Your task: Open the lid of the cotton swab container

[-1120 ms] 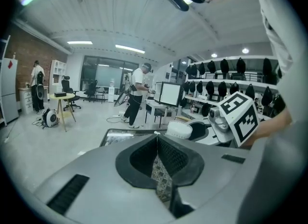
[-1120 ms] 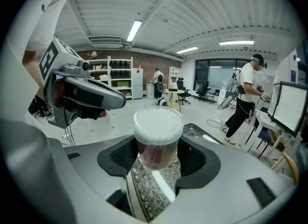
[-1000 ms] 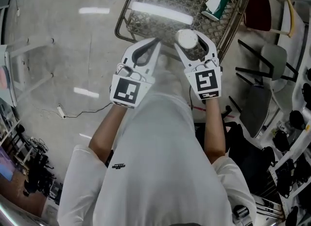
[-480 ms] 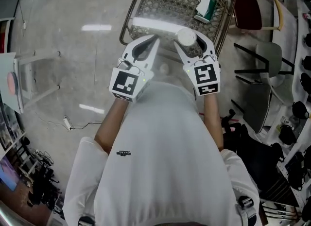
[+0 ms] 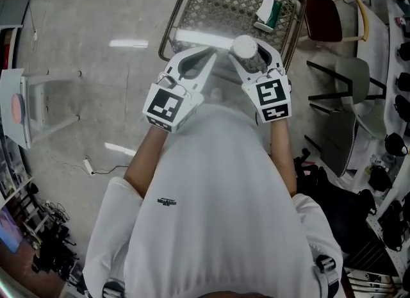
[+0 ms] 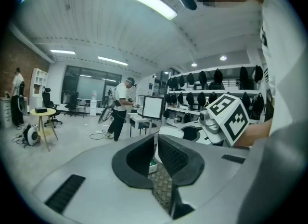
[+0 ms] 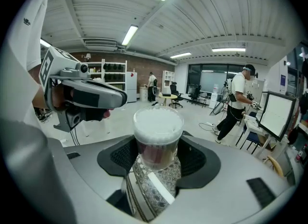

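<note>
our right tongs (image 7: 156,153) pinch the cotton swab container (image 7: 158,136) aloft over the mesh tabletop's (image 5: 218,2) near edge; our left tongs (image 6: 156,145) sit pressed together. we fear prying the lid (image 7: 158,116) could twist the container free.

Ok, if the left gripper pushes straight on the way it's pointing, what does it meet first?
Probably the cotton swab container clamped in the right gripper: its white lid sits just beyond the left gripper's shut jaws, slightly right. It might slip past, above the mesh table; depth is unclear.

A green-and-white packet (image 5: 269,11) lies on the mesh table (image 5: 214,3) (red chair (image 5: 324,15) beside).
</note>
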A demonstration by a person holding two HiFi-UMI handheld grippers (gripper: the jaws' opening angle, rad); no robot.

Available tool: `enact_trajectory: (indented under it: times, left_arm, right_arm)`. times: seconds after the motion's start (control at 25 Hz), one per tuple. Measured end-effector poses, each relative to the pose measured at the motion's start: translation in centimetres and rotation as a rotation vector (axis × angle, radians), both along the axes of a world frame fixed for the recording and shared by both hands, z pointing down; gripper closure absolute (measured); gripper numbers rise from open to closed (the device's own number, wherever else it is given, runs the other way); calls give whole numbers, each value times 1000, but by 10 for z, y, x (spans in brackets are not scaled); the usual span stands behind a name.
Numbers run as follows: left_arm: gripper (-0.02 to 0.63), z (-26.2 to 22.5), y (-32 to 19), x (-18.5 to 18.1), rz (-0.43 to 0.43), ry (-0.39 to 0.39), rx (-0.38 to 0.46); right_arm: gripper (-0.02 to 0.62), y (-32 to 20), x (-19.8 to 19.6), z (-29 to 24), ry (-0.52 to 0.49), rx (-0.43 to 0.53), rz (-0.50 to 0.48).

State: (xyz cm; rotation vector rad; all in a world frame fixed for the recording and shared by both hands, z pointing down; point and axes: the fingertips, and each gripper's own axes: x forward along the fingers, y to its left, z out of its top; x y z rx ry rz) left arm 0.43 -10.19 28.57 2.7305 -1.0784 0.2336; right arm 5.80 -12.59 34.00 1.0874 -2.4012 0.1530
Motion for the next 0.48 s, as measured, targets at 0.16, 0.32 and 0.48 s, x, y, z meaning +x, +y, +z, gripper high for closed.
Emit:
enact_trajectory:
  times: [0.16, 0.32, 0.48]
  left_arm:
    - [472, -6, 5, 11, 117, 4, -7]
    - [434, -10, 9, 18, 193, -17, 13]
    - [397, -13, 12, 26, 282, -32, 31]
  right_arm:
    - [350, 4, -7, -3, -11, -12, -36]
    - [350, 10, -10, -6, -4, -13, -65]
    - [350, 14, -14, -6, 6, -3, -102]
